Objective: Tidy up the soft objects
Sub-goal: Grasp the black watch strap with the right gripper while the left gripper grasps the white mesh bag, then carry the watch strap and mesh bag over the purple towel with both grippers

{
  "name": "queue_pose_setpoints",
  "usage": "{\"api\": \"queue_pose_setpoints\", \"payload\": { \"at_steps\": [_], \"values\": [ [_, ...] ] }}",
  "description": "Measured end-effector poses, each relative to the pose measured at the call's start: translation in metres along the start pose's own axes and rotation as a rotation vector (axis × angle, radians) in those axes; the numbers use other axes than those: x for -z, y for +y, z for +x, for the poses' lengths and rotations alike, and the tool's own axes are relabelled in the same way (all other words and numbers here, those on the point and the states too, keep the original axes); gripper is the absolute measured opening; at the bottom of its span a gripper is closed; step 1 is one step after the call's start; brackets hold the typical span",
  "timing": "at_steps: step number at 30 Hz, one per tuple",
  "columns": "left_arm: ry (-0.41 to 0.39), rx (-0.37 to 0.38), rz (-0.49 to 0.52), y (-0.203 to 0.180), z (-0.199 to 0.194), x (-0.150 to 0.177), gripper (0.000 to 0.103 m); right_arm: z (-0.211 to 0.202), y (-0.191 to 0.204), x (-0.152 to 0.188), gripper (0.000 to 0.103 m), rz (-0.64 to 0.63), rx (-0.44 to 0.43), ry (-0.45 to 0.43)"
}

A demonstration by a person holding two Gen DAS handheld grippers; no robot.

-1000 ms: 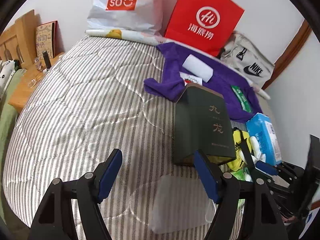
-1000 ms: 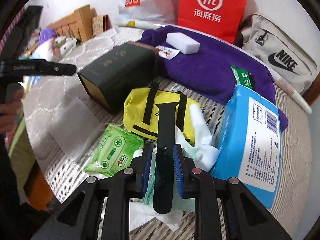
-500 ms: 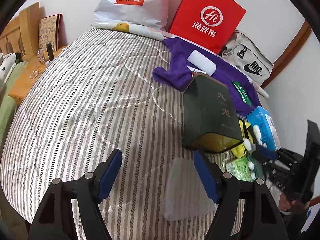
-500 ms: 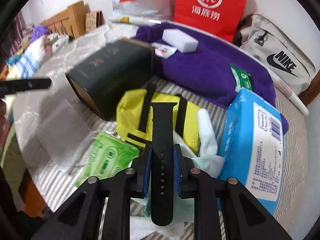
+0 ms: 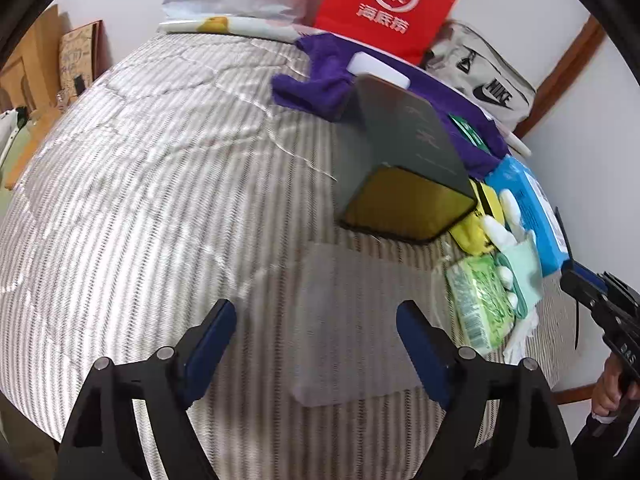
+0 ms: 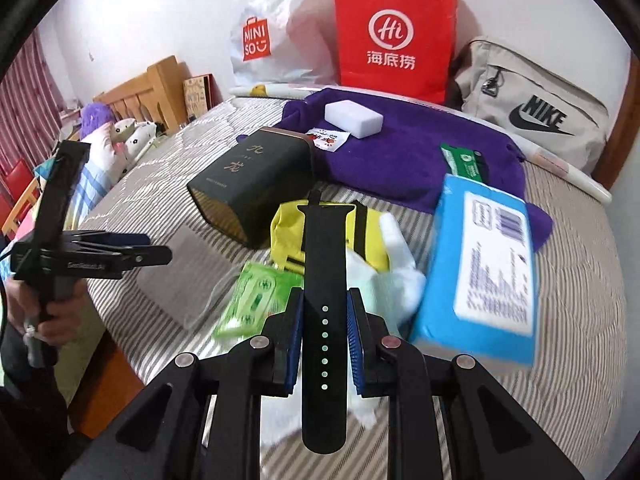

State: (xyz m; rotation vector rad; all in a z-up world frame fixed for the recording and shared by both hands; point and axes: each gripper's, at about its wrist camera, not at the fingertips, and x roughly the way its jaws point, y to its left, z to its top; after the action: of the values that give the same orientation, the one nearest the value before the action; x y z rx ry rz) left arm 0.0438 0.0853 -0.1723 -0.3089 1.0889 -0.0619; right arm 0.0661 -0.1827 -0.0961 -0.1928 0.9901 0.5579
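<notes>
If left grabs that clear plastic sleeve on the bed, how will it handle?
The clear sleeve lies flat and thin on the striped quilt, so probably floppy and light. Its glossy film looks slippery. The left gripper has just been opening, with no pad touching the sleeve; an edge pinch seems hard.

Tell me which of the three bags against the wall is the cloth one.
The beige Nike bag, rightmost of the three. It is soft fabric with a zipper, whereas the white Miniso bag is plastic and the red Haidilao bag is paper.
</notes>
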Motion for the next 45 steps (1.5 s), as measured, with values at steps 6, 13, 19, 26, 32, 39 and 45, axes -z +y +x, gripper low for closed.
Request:
{"api": "queue_pose_setpoints", "payload": {
  "at_steps": [6,13,19,26,32,39,45],
  "values": [
    [0.012,-0.021,0.057,-0.026,0.010,0.003,0.100,-0.024,-0.009,0.029,0.020,0.027,-0.005,-0.024],
    [0.038,-0.138,0.164,-0.056,0.021,0.010,0.103,-0.041,-0.031,0.064,0.020,0.109,0.010,-0.038],
    [0.020,-0.214,0.217,-0.072,0.028,0.015,0.103,-0.038,-0.046,0.090,0.021,0.155,0.030,-0.017],
    [-0.034,-0.213,0.251,-0.078,0.023,0.023,0.094,-0.019,-0.064,0.108,0.020,0.206,0.063,0.026],
    [-0.057,-0.186,0.290,-0.088,0.015,0.024,0.043,-0.008,-0.069,0.114,0.020,0.221,0.072,0.046],
    [-0.028,-0.127,0.215,-0.072,0.008,0.016,0.010,-0.014,-0.069,0.117,0.020,0.244,0.068,0.023],
    [-0.044,-0.094,0.169,-0.064,-0.010,0.021,0.010,-0.026,-0.065,0.113,0.020,0.232,0.065,-0.003]
  ]
}}
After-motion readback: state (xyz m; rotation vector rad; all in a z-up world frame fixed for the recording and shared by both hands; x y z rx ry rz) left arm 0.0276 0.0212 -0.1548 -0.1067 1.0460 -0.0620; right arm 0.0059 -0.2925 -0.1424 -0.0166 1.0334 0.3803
